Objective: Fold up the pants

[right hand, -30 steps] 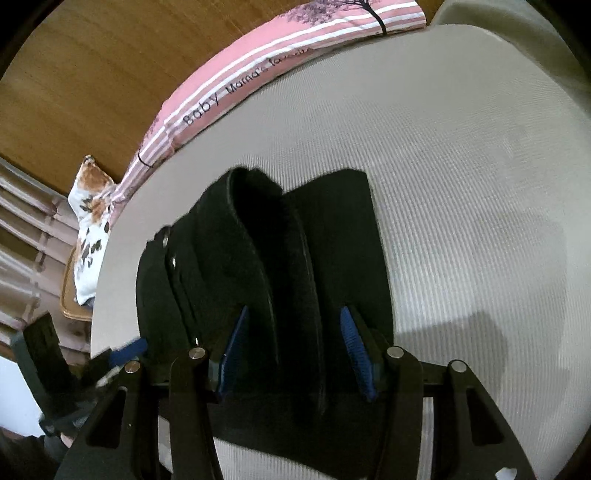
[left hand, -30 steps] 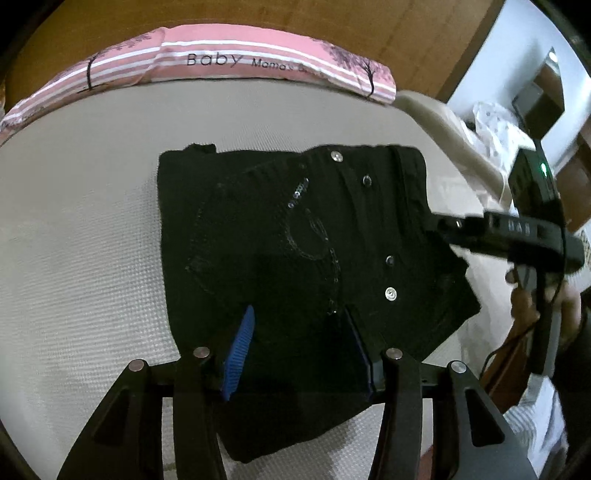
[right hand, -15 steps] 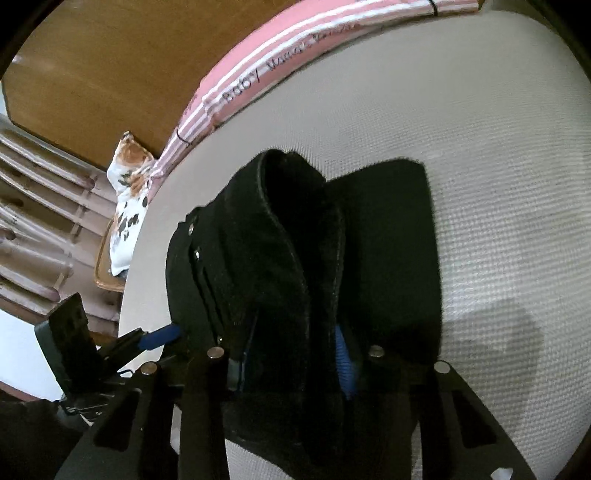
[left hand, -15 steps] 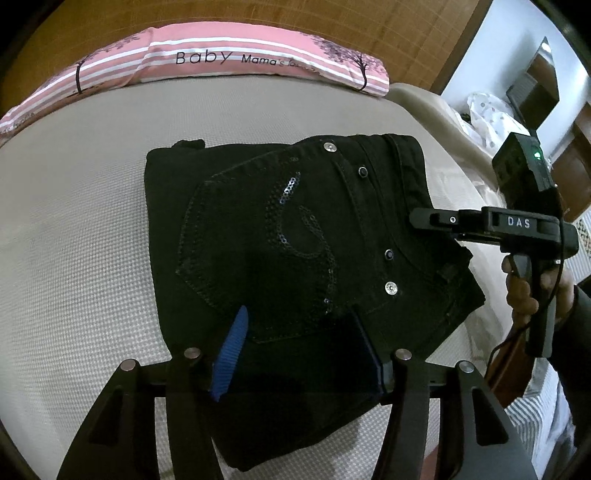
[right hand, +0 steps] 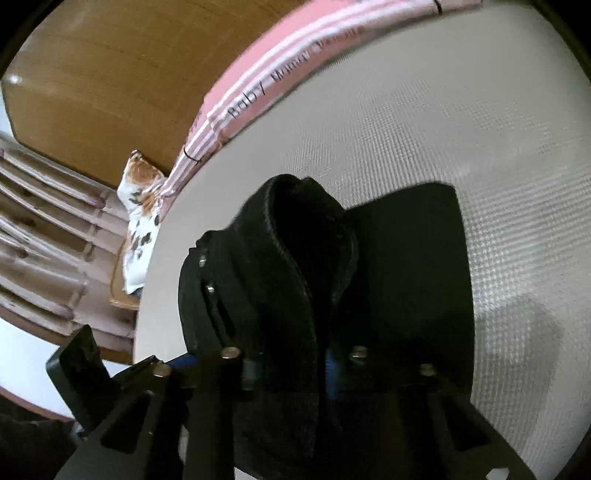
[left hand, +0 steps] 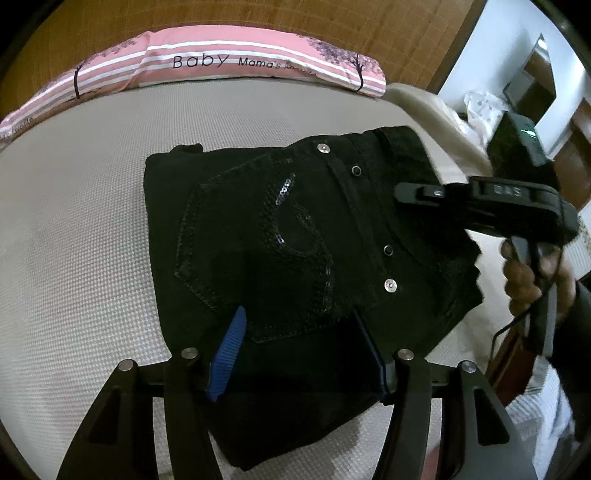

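Observation:
Black pants [left hand: 277, 229] lie folded on the bed, sequined back pocket up. My left gripper [left hand: 299, 347] hovers open over their near edge, its blue pads [left hand: 229, 350] apart with the cloth beneath them. The right gripper [left hand: 410, 192] reaches in from the right at the waistband, held by a hand [left hand: 524, 273]. In the right wrist view my right gripper [right hand: 291, 369] is closing on a raised fold of the pants [right hand: 295, 258], with the cloth pinched between its pads. The left gripper [right hand: 181, 360] shows at the lower left there.
The pants rest on a beige textured mattress [left hand: 74, 221]. A pink striped pillow [left hand: 221, 62] lies along the wooden headboard [left hand: 258, 18]. A floral cushion [right hand: 142, 206] sits beyond the bed's left side. A cream blanket [left hand: 424, 107] hangs at the right edge.
The right jaws have come together on the pants' waistband fold, which now stands bunched higher. The left jaws have widened a little; the left gripper has stayed in place.

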### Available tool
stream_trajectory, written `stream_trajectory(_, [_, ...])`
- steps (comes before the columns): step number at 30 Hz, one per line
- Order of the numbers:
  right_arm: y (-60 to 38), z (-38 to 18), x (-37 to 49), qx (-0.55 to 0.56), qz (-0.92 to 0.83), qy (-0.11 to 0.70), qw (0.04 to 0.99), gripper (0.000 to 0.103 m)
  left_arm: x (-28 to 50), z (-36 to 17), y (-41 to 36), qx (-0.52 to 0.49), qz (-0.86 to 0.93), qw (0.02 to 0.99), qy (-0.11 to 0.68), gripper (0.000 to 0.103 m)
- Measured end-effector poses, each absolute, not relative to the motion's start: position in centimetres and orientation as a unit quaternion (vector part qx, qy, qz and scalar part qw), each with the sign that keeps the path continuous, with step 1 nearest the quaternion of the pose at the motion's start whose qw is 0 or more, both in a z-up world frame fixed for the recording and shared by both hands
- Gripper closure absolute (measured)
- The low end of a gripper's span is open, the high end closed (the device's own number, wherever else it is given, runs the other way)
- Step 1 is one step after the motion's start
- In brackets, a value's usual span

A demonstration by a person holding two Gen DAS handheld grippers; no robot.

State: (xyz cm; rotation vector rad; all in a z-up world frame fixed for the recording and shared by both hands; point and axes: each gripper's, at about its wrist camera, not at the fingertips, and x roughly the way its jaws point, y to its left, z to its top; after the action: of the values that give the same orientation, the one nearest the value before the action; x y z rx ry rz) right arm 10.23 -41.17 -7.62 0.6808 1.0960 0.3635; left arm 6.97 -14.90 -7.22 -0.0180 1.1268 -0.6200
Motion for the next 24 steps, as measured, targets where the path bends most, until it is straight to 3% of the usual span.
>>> stream_trajectory(6, [-41.5, -2.5, 7.8, 0.308, 0.126, 0.473, 0.816, 0.094, 8.0, -5.7, -13.4, -0.072, -0.296, 0.803, 0.512, 0.043])
stream_trajectory(11, [-44.3, -4.8, 7.4, 0.306, 0.07, 0.494, 0.811, 0.094, 8.3, -6.2, -14.9, -0.044, -0.303, 0.798, 0.52, 0.043])
stream_trajectory(13, [-45.1, -7.1, 7.5, 0.311, 0.048, 0.513, 0.798, 0.09, 8.1, -6.9, -15.4, -0.023, -0.301, 0.795, 0.527, 0.043])
stream_trajectory(14, [-45.3, -7.8, 7.5, 0.318, 0.043, 0.517, 0.794, 0.078, 7.9, -7.1, -15.7, -0.01, -0.301, 0.794, 0.528, 0.043])
stream_trajectory(15, [-45.7, -8.1, 7.4, 0.329, 0.04, 0.514, 0.791, 0.074, 7.5, -7.3, -15.9, 0.004, -0.302, 0.795, 0.526, 0.043])
stream_trajectory(24, [-46.8, -5.5, 2.6, 0.329, 0.021, 0.512, 0.793, 0.066, 6.8, -7.4, -15.8, 0.023, -0.306, 0.795, 0.523, 0.043])
